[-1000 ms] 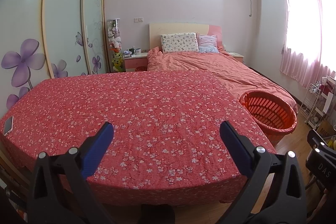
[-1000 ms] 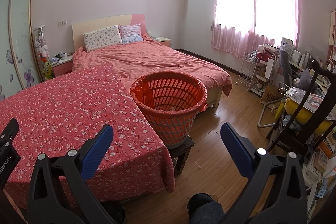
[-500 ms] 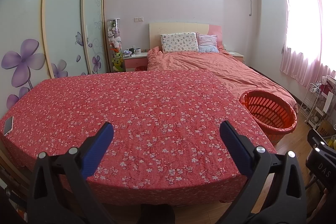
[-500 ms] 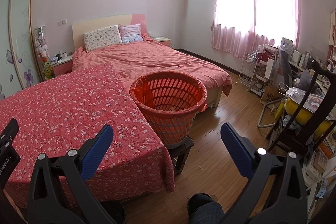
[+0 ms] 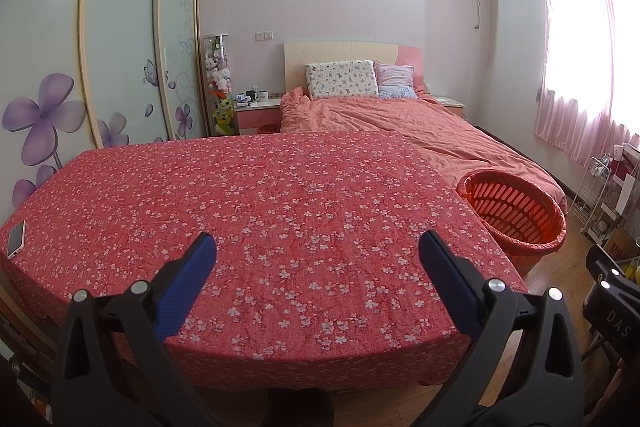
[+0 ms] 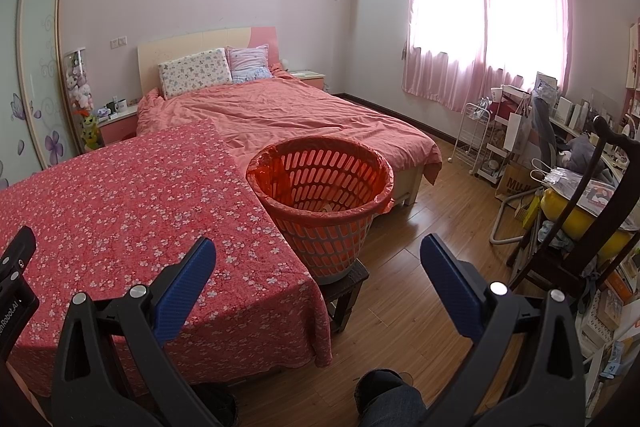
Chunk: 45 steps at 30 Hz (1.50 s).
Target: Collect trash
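Observation:
An orange slotted basket lined with an orange bag stands on a small dark stool at the right corner of a table under a red flowered cloth. Something pale lies at its bottom. The basket also shows in the left wrist view. My left gripper is open and empty above the near edge of the cloth. My right gripper is open and empty, in front of the basket and above the wood floor. No loose trash shows on the cloth.
A white phone lies at the cloth's left edge. A pink bed stands behind the table. A dark wooden chair with clutter and a white rack stand at the right. A wardrobe lines the left wall.

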{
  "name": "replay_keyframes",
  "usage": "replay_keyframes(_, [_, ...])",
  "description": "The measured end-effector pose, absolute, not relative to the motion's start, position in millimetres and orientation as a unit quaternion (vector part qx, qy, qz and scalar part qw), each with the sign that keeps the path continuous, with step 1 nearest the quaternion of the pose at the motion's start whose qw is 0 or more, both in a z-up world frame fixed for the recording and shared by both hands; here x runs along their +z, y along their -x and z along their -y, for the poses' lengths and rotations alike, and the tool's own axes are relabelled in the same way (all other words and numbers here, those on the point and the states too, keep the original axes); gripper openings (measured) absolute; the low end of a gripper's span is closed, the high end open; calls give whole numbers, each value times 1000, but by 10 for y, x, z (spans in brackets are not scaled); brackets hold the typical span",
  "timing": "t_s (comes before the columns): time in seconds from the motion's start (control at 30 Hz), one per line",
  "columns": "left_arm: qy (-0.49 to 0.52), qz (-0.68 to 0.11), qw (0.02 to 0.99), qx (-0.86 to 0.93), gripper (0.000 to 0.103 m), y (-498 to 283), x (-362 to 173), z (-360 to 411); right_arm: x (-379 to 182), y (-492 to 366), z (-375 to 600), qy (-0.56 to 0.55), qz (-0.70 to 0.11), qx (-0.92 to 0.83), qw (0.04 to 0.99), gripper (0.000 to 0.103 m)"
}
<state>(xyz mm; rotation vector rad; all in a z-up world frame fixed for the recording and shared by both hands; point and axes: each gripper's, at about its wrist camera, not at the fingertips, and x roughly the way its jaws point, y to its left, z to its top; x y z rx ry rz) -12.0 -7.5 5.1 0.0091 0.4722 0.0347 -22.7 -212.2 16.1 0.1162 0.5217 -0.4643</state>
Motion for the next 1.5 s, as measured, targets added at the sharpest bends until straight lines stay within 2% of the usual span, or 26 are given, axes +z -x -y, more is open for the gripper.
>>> replay_keyframes(1.5, [-8,-238,971,19,99,102,30,13,138,176,2163,-55,-260,-224,938,101])
